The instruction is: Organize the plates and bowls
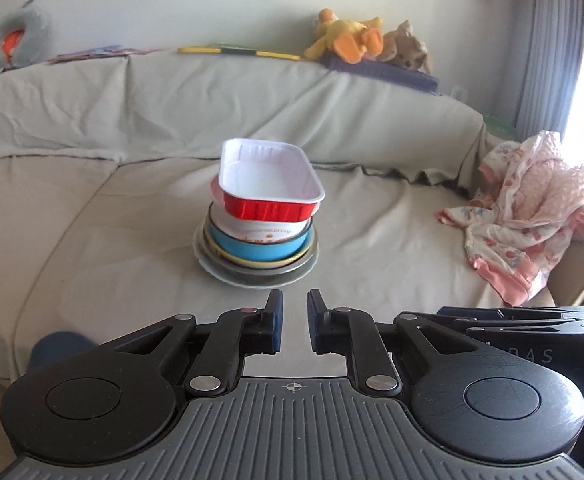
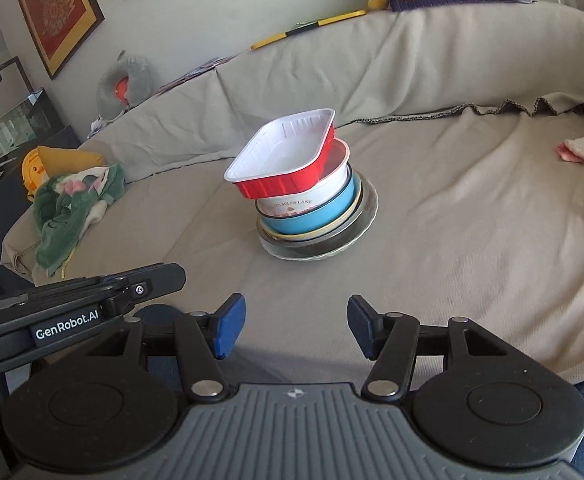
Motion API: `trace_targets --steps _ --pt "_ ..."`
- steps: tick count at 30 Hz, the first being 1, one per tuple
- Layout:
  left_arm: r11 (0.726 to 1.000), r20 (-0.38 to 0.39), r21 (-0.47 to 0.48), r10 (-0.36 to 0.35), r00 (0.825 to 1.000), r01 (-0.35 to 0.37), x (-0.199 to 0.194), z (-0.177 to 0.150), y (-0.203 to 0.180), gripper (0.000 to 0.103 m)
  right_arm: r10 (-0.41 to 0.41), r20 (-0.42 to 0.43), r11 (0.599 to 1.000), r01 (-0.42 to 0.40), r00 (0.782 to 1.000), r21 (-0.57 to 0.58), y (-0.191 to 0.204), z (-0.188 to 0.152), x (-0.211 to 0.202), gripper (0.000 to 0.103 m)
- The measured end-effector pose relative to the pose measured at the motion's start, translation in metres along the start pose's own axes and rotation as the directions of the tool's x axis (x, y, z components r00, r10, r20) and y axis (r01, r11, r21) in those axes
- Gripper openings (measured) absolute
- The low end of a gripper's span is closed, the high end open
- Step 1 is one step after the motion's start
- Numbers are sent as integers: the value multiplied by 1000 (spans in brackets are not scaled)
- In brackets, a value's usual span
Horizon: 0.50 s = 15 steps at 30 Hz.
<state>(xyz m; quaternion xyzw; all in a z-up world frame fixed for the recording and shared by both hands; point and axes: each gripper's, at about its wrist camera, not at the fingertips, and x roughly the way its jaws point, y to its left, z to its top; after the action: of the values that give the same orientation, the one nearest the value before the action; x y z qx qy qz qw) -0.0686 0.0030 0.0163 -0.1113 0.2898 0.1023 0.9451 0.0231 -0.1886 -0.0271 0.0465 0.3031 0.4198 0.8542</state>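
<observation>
A stack of dishes stands on the covered sofa seat. On top sits a red rectangular tray (image 1: 270,184) (image 2: 288,160) with a white inside, tilted. Under it are a white printed bowl (image 1: 260,229) (image 2: 303,200), a blue bowl (image 1: 252,250) (image 2: 311,218), a yellow-rimmed plate (image 1: 252,265) and a glass plate (image 1: 252,278) (image 2: 331,246). My left gripper (image 1: 295,322) hangs just in front of the stack, jaws a narrow gap apart, empty. My right gripper (image 2: 296,328) is wide open and empty, further back from the stack.
A pink patterned cloth (image 1: 531,212) lies on the seat to the right. A green cloth (image 2: 76,212) and a yellow toy (image 2: 36,168) lie at the left end. Plush toys (image 1: 355,40) sit on the sofa back. The other gripper's body (image 2: 76,312) is beside my right gripper.
</observation>
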Motion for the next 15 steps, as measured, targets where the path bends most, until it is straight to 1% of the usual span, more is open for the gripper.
trace_targets --steps 5,8,10,15 --pt "1000 -57 8 -17 998 17 -5 4 -2 16 -32 28 999 32 999 -17 7 4 -10 60" --pt "1000 -78 23 -19 997 21 -1 3 -5 16 -27 7 999 27 1000 -30 11 4 -5 60" --pt "1000 -90 14 -25 996 27 2 2 -4 16 -27 -11 999 27 1000 -25 11 3 0 60" --pt "1000 -98 9 -23 995 24 5 0 -3 16 -33 -36 999 32 999 -33 12 2 6 60"
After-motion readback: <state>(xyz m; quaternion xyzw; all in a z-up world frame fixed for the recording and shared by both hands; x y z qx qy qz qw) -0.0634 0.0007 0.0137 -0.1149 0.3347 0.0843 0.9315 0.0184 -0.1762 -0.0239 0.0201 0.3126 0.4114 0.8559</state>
